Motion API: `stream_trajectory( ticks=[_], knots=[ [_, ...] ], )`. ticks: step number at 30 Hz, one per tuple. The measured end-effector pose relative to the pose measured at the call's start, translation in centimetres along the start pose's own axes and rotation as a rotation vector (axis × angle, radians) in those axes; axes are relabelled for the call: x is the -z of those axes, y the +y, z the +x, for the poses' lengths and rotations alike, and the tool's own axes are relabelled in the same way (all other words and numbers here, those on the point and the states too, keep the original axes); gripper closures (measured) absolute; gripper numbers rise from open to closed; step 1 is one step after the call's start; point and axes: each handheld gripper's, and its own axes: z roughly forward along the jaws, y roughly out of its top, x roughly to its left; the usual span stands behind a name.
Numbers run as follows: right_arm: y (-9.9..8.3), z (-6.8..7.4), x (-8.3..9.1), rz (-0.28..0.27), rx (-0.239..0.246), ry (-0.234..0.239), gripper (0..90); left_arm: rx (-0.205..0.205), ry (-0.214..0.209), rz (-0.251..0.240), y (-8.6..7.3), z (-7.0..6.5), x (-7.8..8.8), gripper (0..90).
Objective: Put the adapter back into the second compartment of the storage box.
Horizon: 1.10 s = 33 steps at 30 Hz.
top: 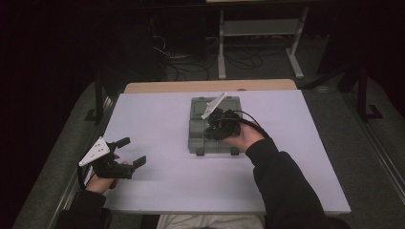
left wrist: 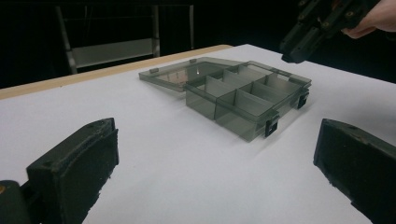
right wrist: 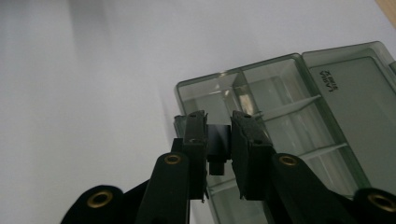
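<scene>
1. High view: the right claw (top: 217,128) hangs over the near half of the open organiser box (top: 214,125) on the white surface (top: 153,129), likely to work at its front edge. The box's long axis runs away from the person, its lid (top: 216,106) laid flat beyond the tray. The left claw (top: 131,152) rests well to the left of the box, jaws spread and empty, apparently waiting.

2. Left gripper view: ahead of the parted left claw jaws, the box sits corner-on, two black latches (left wrist: 272,126) on its near side.

3. Right gripper view: the right claw jaws are closed on a small black latch (right wrist: 218,142) at the tray's rim (right wrist: 184,85), with empty compartments beyond.
</scene>
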Motion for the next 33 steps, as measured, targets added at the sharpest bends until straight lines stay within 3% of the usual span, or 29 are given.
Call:
stream_trajectory(
  ticks=[20, 26, 33],
  knots=[
    [1.4, -3.0, -0.4, 0.018, -0.06, -0.041, 74.5, -0.001, -0.002, -0.003, 0.0, 0.0, 0.0, 0.0],
    [1.4, -4.6, -1.1, -0.008, -0.12, -0.041, 74.5, 0.001, -0.003, -0.007, 0.1, 0.0, 0.0, 0.0],
    [0.6, -6.2, -2.5, 0.012, -0.185, -0.054, 74.5, 0.002, -0.004, -0.008, 0.1, 0.0, 0.0, 0.0]
  ],
)
